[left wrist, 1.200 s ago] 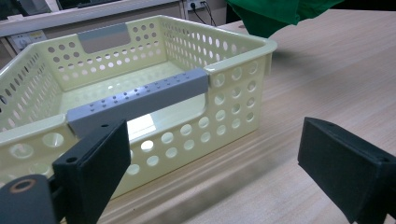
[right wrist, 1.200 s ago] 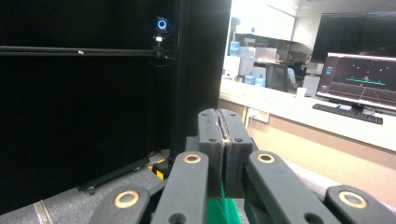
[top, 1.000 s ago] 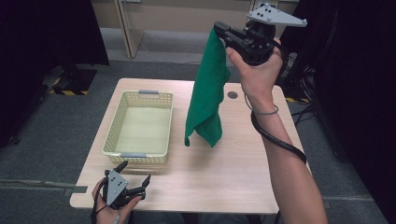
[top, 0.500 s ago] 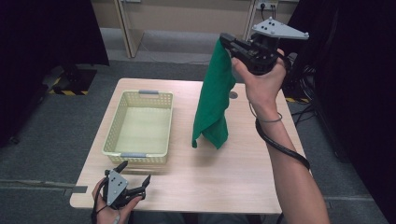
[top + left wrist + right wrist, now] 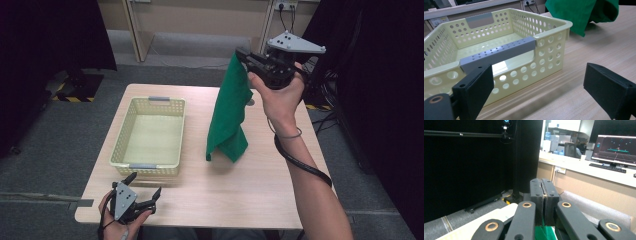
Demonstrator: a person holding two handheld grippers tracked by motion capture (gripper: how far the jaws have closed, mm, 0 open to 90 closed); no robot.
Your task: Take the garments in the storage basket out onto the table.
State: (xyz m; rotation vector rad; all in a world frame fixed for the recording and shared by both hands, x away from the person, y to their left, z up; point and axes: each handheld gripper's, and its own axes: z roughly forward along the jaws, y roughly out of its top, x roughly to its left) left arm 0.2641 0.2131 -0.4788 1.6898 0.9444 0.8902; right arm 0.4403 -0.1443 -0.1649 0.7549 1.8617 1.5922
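Note:
A green cloth (image 5: 229, 117) hangs from my right gripper (image 5: 242, 54), which is shut on its top edge high above the table; the cloth's lower end touches the tabletop right of the basket. In the right gripper view the jaws (image 5: 543, 195) are pressed together with a sliver of the green cloth (image 5: 546, 232) below them. My left gripper (image 5: 145, 190) rests at the table's front left corner, open with nothing between its fingers. In the left gripper view the pale yellow basket (image 5: 549, 32) stands just ahead of the open gripper (image 5: 539, 87), and the green cloth (image 5: 579, 15) lies beyond.
The pale yellow perforated basket (image 5: 122, 145) with grey handles sits on the left half of the wooden table (image 5: 240, 195) and holds nothing. Dark curtains stand at left and right. A cable trails from the right gripper along the forearm.
My right gripper has moved right and come down a little with the cloth, whose bottom now bunches on the table. The left gripper has stayed where it was.

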